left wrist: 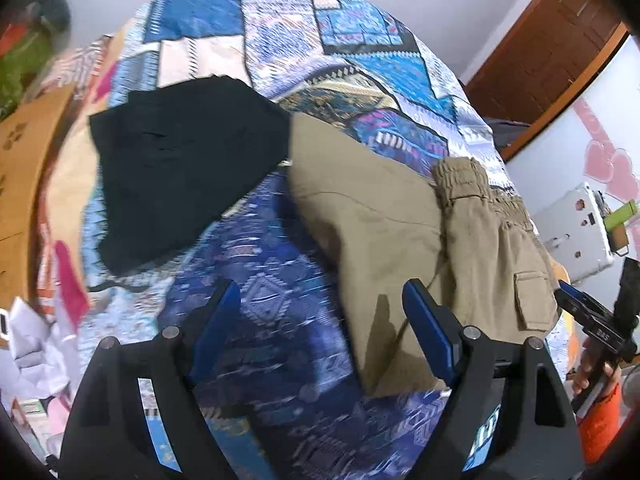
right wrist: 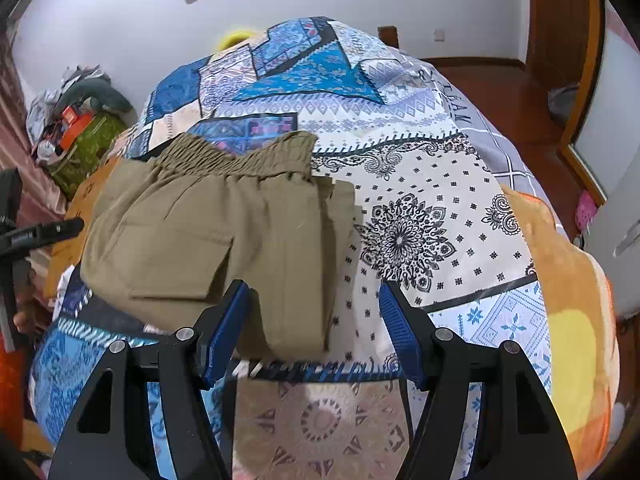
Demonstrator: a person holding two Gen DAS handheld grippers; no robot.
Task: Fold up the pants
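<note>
Khaki cargo pants [left wrist: 404, 240] lie folded over on a patterned blue and white bedspread [left wrist: 256, 320], elastic waistband at the far end. In the right wrist view the pants [right wrist: 208, 232] lie just ahead, flap pocket up. My left gripper [left wrist: 320, 304] is open and empty, above the bedspread at the pants' near left edge. My right gripper [right wrist: 312, 304] is open and empty, over the pants' near right corner. The right gripper also shows in the left wrist view [left wrist: 592, 316] at the far right.
A black garment [left wrist: 180, 168] lies on the bed left of the pants. An orange and yellow cushion [right wrist: 572, 320] sits at the bed's right edge. Clutter [right wrist: 76, 120] is piled by the wall at left. A wooden door [left wrist: 552, 48] stands behind.
</note>
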